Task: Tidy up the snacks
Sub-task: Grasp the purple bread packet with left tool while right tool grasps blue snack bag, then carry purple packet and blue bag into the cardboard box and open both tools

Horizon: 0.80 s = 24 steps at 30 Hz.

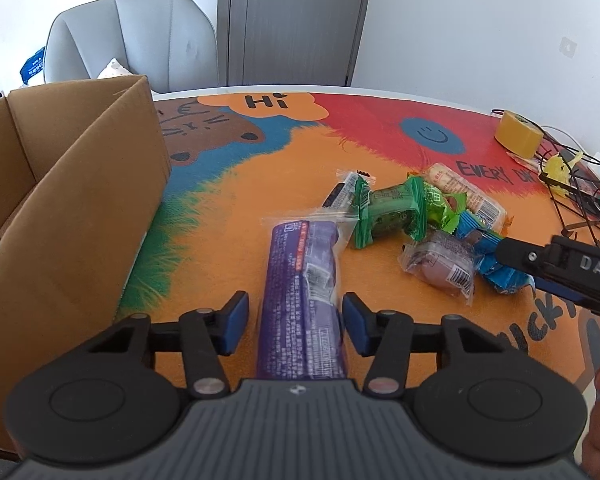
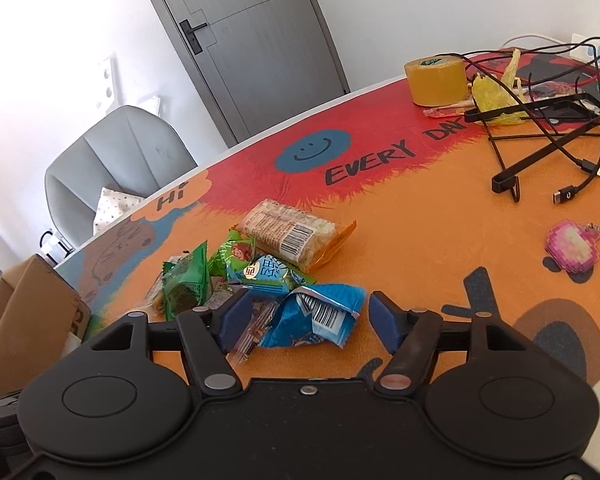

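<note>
Snacks lie scattered on a colourful worktop: one purple packet sits between the spread fingers of the left gripper, untouched, beside one open cardboard box. The right gripper, also spread, straddles one blue packet at the edge of a heap holding two green packets and one beige bar. One tape roll stands apart.
</note>
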{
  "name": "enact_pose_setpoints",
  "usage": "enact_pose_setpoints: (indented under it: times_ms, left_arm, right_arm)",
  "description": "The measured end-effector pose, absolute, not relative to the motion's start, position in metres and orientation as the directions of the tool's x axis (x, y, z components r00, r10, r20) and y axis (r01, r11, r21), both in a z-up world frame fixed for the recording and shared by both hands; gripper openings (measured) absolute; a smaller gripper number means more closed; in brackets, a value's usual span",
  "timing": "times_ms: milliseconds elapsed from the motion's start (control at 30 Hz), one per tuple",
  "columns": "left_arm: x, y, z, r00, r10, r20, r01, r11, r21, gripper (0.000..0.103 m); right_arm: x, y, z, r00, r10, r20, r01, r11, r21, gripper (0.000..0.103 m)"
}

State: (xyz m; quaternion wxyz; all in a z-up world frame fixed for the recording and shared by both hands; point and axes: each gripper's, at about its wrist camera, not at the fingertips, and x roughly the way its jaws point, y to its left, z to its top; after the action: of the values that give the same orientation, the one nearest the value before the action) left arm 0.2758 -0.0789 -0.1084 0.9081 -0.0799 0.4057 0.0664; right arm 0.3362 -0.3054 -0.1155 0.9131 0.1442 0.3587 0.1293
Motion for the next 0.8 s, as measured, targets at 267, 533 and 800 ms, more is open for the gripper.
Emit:
enact_pose_setpoints:
  times_ms: [267,533,800]
  left_arm:
    - [0.263,-0.089,-0.111,0.661,0.087,-0.746,-0.146,0.989,-0.014,0.053]
    - [0.252,-0.091,-0.109,0.689,0.046,-0.724,-0.103,0.994,-0.036,0.032]
    - [0.240,-0.093,-0.098,0.713,0.017,-0.701,-0.069,0.997,-0.045,0.030]
  right_arm:
    - [0.329,-0.305,-0.121,0.709,0.306,-0.635,-0.107,0.937,0.332,0.034]
    - [0.299,-0.314,-0.120,0.730,0.316,-0.606,-0.091,0.924,0.372,0.031]
    - [0.271,-0.319,-0.120,0.748,0.345,-0.567,-0.079,0.895,0.440,0.031]
